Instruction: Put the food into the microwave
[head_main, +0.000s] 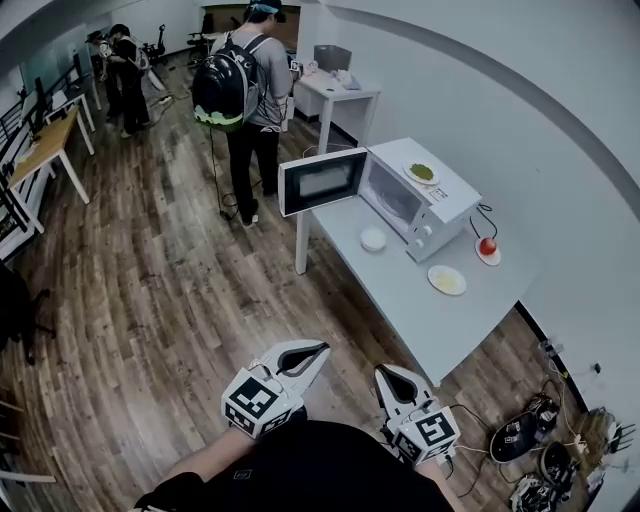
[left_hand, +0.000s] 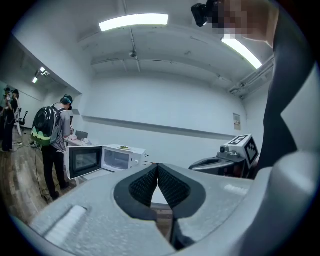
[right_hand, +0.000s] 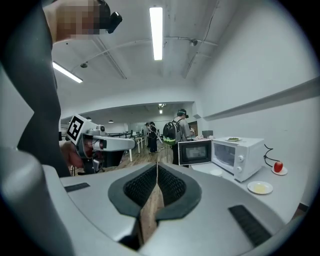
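A white microwave (head_main: 425, 200) stands on the long white table (head_main: 420, 310) with its door (head_main: 322, 181) swung open. A plate of green food (head_main: 421, 172) rests on its top. On the table lie a plate of yellow food (head_main: 446, 279), a red fruit on a saucer (head_main: 487, 247) and a small white dish (head_main: 373, 238). My left gripper (head_main: 322, 350) and right gripper (head_main: 381, 372) are held close to my body, well short of the table, both shut and empty. The right gripper view shows the microwave (right_hand: 237, 155) and yellow plate (right_hand: 260, 187) ahead to the right.
A person with a black backpack (head_main: 240, 90) stands by the table's far end, near the open door. More people (head_main: 125, 70) and desks (head_main: 45, 150) are at the far left. Cables and devices (head_main: 530, 440) lie on the wooden floor under the table's near end.
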